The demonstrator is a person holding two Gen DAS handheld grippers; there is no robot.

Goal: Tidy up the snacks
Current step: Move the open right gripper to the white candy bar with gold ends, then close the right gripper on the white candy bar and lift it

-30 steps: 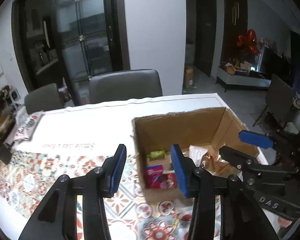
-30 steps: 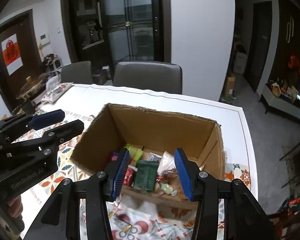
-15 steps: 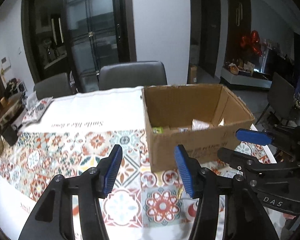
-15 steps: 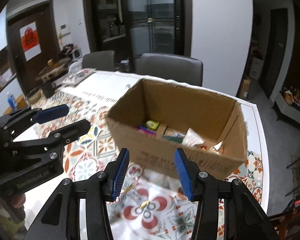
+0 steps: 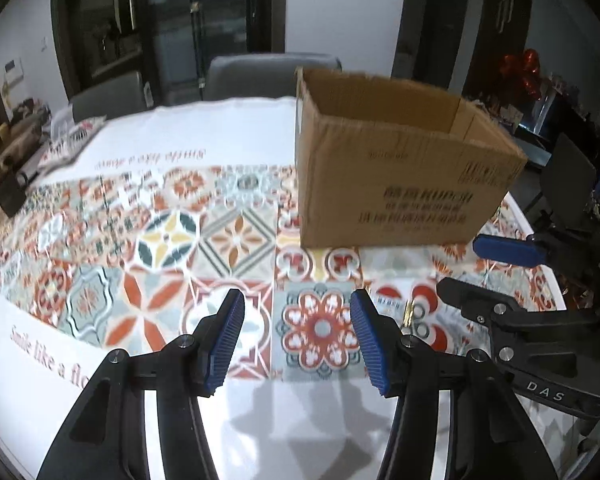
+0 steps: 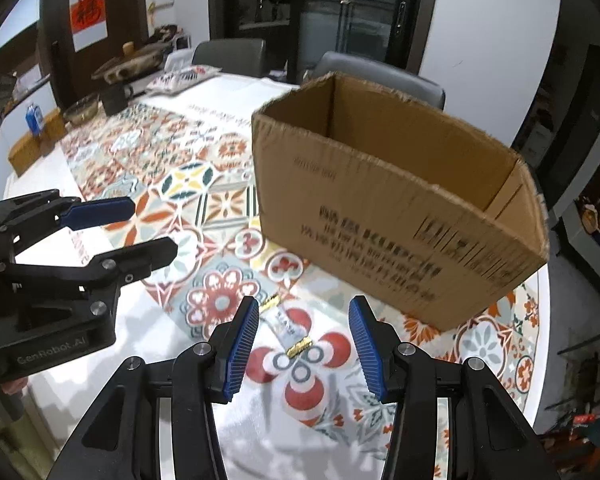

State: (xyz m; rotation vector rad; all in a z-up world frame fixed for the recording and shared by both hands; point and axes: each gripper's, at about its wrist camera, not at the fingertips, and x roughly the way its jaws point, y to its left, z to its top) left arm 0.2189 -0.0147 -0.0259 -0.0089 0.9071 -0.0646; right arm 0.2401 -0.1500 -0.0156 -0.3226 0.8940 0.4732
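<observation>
Above the tablecloth, both grippers have dropped below the box rim.

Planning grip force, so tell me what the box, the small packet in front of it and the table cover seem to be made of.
Cardboard box: brown corrugated cardboard, matte, with ragged torn top edges and dark printed text.
Small snack packet: probably shiny plastic film; gold crimped ends catch the light.
Tablecloth: looks like smooth printed vinyl or oilcloth with a tile pattern; the material is uncertain.
</observation>
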